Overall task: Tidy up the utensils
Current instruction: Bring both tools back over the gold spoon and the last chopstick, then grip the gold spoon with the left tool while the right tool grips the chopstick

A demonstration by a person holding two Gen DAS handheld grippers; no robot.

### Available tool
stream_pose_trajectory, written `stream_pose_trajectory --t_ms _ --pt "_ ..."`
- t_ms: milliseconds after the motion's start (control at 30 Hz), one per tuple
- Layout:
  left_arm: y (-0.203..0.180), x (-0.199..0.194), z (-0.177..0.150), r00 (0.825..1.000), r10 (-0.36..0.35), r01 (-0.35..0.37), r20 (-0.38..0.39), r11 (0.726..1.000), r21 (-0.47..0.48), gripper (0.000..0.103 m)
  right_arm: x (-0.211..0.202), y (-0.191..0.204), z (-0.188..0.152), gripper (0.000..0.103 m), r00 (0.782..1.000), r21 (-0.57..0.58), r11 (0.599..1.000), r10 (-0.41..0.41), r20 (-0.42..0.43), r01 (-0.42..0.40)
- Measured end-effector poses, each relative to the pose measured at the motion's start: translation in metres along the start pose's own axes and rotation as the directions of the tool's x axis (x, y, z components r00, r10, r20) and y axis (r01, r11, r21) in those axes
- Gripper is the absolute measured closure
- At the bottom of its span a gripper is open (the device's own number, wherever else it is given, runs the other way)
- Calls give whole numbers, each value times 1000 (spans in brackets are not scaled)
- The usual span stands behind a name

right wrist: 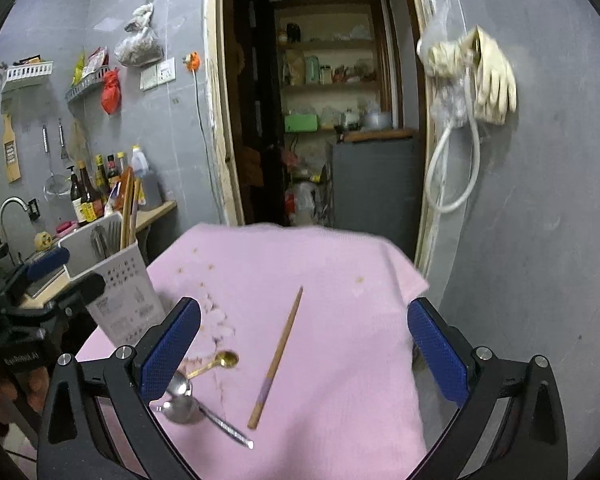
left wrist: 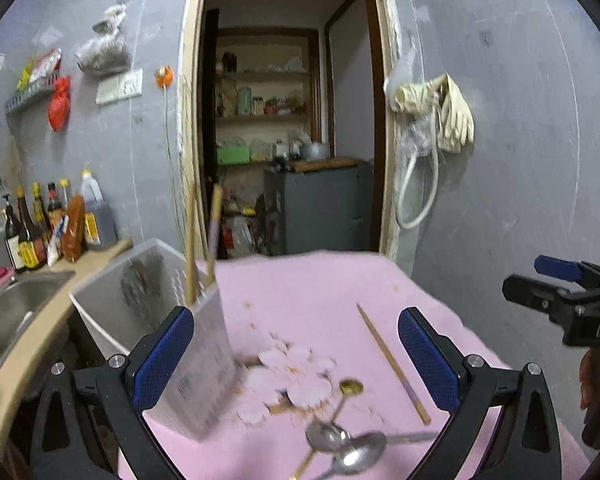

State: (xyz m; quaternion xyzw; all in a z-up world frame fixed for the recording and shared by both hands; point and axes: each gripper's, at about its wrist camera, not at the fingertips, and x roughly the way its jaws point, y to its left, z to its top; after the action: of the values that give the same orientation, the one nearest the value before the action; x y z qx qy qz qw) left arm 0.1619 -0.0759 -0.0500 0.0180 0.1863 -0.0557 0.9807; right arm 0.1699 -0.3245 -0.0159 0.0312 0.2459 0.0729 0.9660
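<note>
A white utensil holder [left wrist: 204, 360] stands at the left edge of the pink cloth [left wrist: 320, 292], with two wooden chopsticks [left wrist: 214, 232] upright in it. It shows in the right wrist view [right wrist: 120, 300] too. One loose chopstick [left wrist: 392, 364] [right wrist: 278, 360] lies on the cloth. Two steel spoons [left wrist: 348, 450] [right wrist: 184, 402] and a small gold spoon [left wrist: 350, 387] [right wrist: 224, 360] lie near the front. My left gripper [left wrist: 296, 356] is open, its left finger beside the holder. My right gripper [right wrist: 304, 348] is open above the loose chopstick.
A sink [left wrist: 12, 312] and counter with sauce bottles [left wrist: 40, 228] lie to the left. An open doorway [left wrist: 288, 140] with shelves is behind the table. Gloves [left wrist: 448, 112] and a hose hang on the right wall. The cloth's far edge drops off.
</note>
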Motion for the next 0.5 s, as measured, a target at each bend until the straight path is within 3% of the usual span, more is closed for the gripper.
stream_pose_trajectory --t_ms 200,500 --pt "-4 11 -31 991 -23 26 -128 999 24 0 29 -12 -31 1 991 28 998 60 -116 -57" --pt "12 34 -71 950 -54 55 -308 998 -8 2 79 0 -70 2 954 56 993 118 -275 -107"
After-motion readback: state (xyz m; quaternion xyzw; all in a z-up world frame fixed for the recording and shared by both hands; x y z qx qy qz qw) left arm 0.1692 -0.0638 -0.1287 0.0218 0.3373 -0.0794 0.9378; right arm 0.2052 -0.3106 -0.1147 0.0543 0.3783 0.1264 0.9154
